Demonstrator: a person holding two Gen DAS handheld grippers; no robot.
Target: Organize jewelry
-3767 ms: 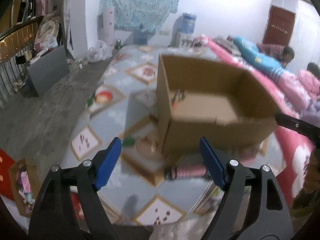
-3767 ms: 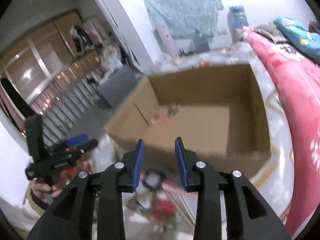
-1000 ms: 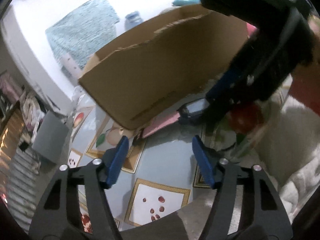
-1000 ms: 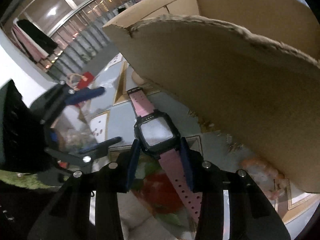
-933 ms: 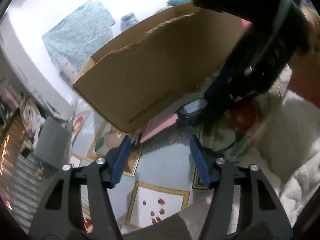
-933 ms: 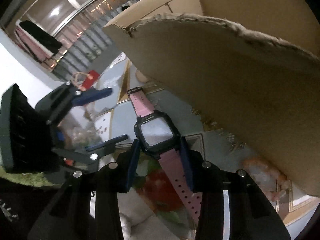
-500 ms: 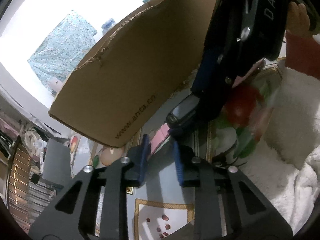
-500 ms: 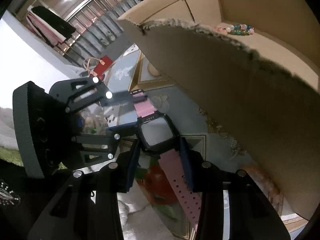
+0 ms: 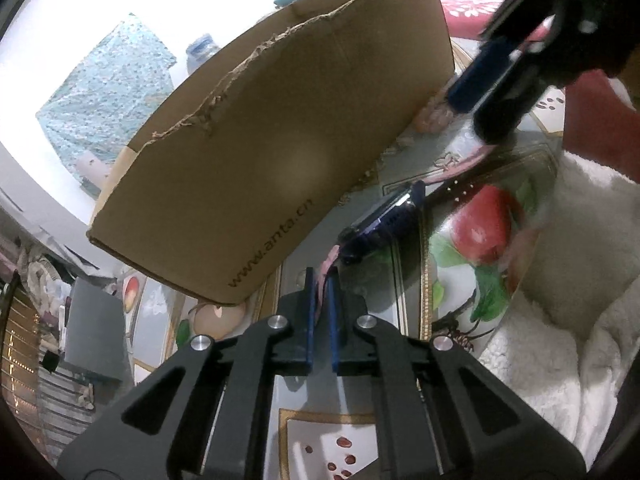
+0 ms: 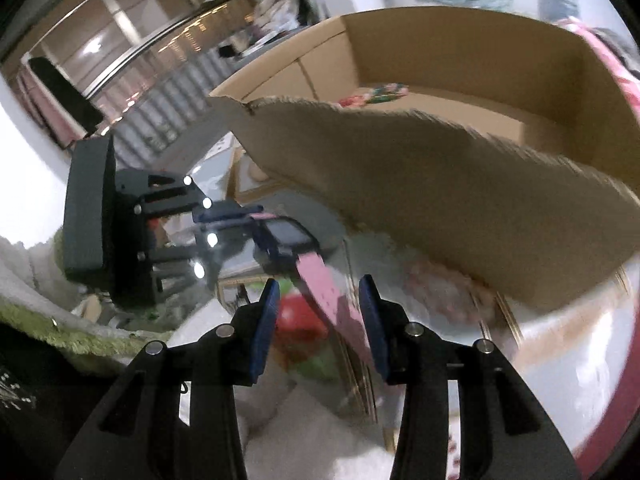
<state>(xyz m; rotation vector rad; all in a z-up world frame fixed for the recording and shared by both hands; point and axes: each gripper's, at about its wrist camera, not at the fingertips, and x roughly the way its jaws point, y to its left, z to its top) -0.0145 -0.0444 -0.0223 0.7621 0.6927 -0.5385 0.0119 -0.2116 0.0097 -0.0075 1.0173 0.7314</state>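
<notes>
Left tongs (image 9: 320, 280) have just been closing and now pinch the pink strap end of the watch (image 9: 384, 216), holding it edge-on just off the patterned cloth (image 9: 360, 412), probably so the whole watch can be carried by one strap. Right tongs (image 10: 318, 304) stand about half open, blue pads either side of the other pink strap but not pressing it, so the hold looks handed over to the left. Watch hangs just in front of the cardboard box's (image 9: 260, 132) near wall, outside it. Beads (image 10: 376, 94) already lie on the box floor, so the box is likely where jewelry goes. White fluffy blanket (image 9: 560, 320) sits beside the cloth.
</notes>
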